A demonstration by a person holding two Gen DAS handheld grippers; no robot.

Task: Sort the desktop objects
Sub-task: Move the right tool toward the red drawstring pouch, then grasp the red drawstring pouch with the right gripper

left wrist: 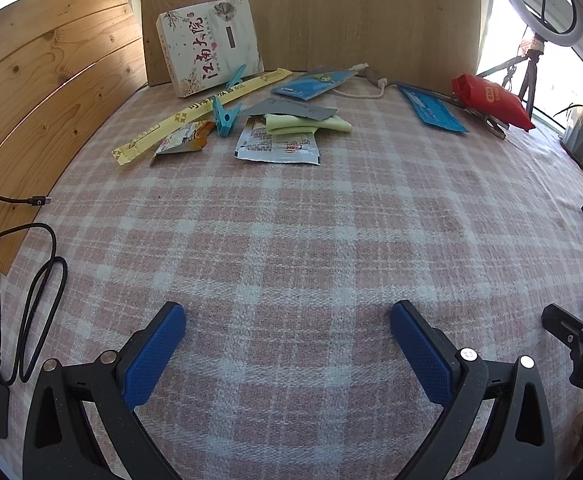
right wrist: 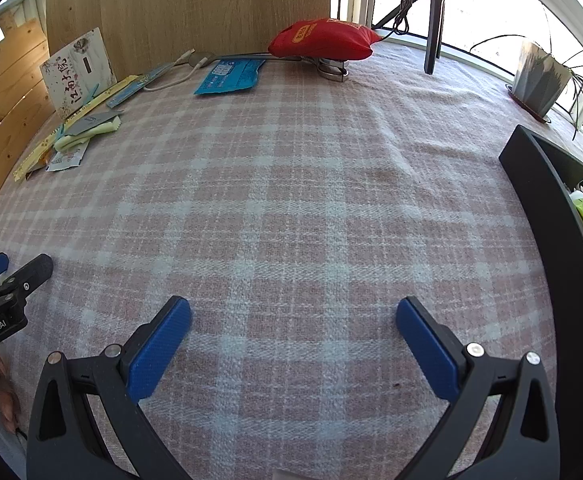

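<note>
Both grippers hover open over the pink plaid tablecloth with nothing between their blue pads: my left gripper and my right gripper. At the far left lie a white floral box, a long yellow chopstick sleeve, teal clothes pegs, a small orange sachet, a silver wrapper, a pale green cloth under a grey card, and blue packets. A red pouch rests on metal tongs at the back.
A dark bin holding green and white items stands at the right edge. A potted plant and a tripod leg are by the window. Black cables trail at the left. A wooden panel backs the table.
</note>
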